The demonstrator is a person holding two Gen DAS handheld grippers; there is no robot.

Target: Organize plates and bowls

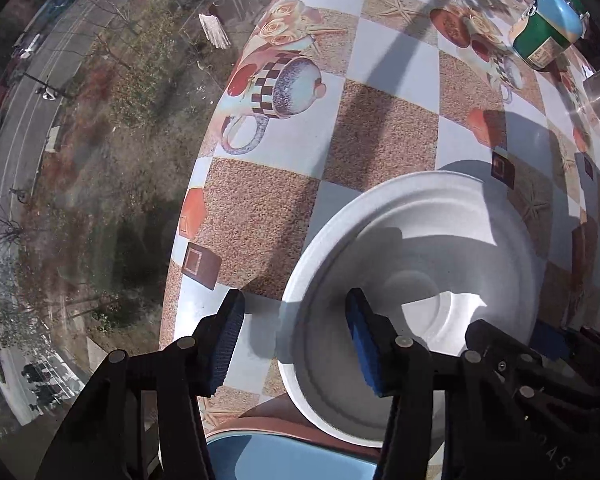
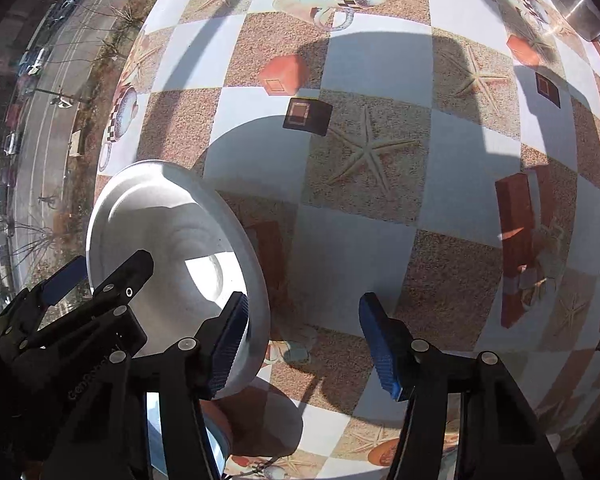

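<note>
My left tongs (image 1: 296, 340) were spread wide, one blue pad (image 1: 364, 340) inside the white bowl (image 1: 412, 248) and the other outside it over the tablecloth (image 1: 260, 216), so the rim ran between them, gripped by neither. My right tongs (image 2: 304, 340) were likewise released and held nothing; their left pad (image 2: 228, 344) sat just beside the far side of the same rim, the other pad over bare cloth.

The bowl looked light and thin, and I judged that closing on one edge alone could tip it or flex the rim so it slipped free. It also lay near the table's edge, with the street far below through the glass, so a nudge outward could send it off. With both tongs crowding one bowl, they might knock each other.

A blue dish (image 1: 292, 456) lay just under my left tongs, a likely stacking spot. A green-and-blue jar (image 1: 548, 32) and a metal cup (image 2: 580, 8) stood well apart, clear of the work.
</note>
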